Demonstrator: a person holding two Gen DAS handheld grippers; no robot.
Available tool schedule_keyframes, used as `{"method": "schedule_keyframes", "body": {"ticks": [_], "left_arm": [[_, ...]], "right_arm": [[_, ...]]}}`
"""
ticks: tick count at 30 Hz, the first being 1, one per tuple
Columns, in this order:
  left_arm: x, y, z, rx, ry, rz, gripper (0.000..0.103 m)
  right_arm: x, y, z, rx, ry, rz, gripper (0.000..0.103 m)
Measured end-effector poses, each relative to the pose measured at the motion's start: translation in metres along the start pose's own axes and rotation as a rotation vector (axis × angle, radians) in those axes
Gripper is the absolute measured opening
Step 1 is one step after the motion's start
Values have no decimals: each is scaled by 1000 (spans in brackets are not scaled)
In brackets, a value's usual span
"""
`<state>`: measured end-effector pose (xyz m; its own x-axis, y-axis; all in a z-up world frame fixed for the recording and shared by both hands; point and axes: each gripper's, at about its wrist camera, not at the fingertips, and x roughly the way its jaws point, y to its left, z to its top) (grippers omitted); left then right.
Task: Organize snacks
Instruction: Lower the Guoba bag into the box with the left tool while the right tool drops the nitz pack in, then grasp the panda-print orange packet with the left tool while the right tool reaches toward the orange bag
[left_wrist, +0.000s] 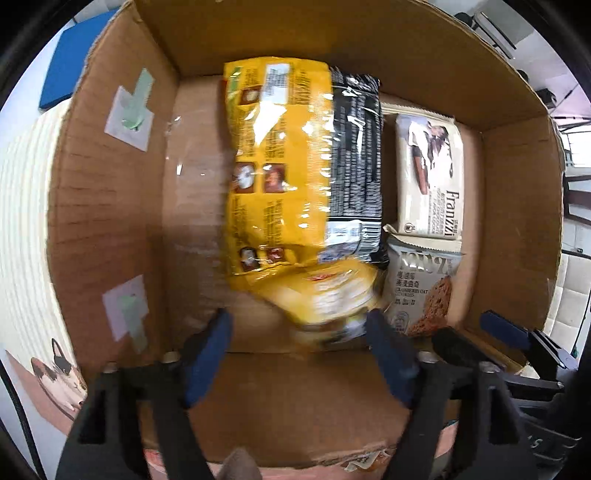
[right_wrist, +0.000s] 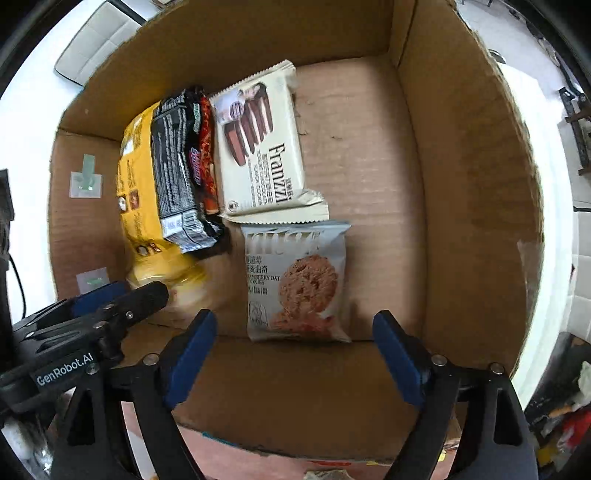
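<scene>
Corrugated brown cardboard fills both views: an open box (right_wrist: 461, 177) with rough, torn flap edges and a matte, creased floor, standing on a pale surface. Nearest, the left tool (left_wrist: 299, 343) stands with its blue-padded fingers spread wide and nothing pressed between them; a blurred yellow bag end (left_wrist: 328, 299) lies just beyond its tips. The right tool (right_wrist: 295, 332) is likewise wide apart, holding nothing, its tips flanking the near edge of a grey-white cranberry oat cookie pouch (right_wrist: 295, 280), flat and crinkled with a serrated seam. Left of that pouch, the glossy yellow snack bag (right_wrist: 136, 192) lies along the floor, puffy and reflective. A shiny black wrapped pack (right_wrist: 177, 173) lies on its right side, with a red-orange strip along its edge. Farther back, touching the pouch's far seam, sits a cream Franzzi wafer packet (right_wrist: 262, 147), smooth and rectangular with zigzag ends. On the left wall, two pale paper labels (left_wrist: 129, 110) carry green tape. Beyond the box, a blue pad (left_wrist: 74, 59) lies far left.
</scene>
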<state>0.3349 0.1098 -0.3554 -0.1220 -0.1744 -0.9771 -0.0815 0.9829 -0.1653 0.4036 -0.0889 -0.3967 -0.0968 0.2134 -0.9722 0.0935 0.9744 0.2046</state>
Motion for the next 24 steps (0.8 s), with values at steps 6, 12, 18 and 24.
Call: {"method": "schedule_keyframes", "body": {"ticks": [6,12,18,24], "left_arm": [[-25,9,-16,-25,-67,-5,81],[-69,14,-49,17,-221,-41,81],[-123,18,-115,43,-502,68,81],[-104,60,-186,-75,-447,85,81]], "right_arm": [[-22,8,-8,-55,-72,-37,94],[-58,19,-32,-78,-182,-10,95],[-80,27,-90,-72,-239,29,95],[-54,27,-161,15,-166,73,95]]}}
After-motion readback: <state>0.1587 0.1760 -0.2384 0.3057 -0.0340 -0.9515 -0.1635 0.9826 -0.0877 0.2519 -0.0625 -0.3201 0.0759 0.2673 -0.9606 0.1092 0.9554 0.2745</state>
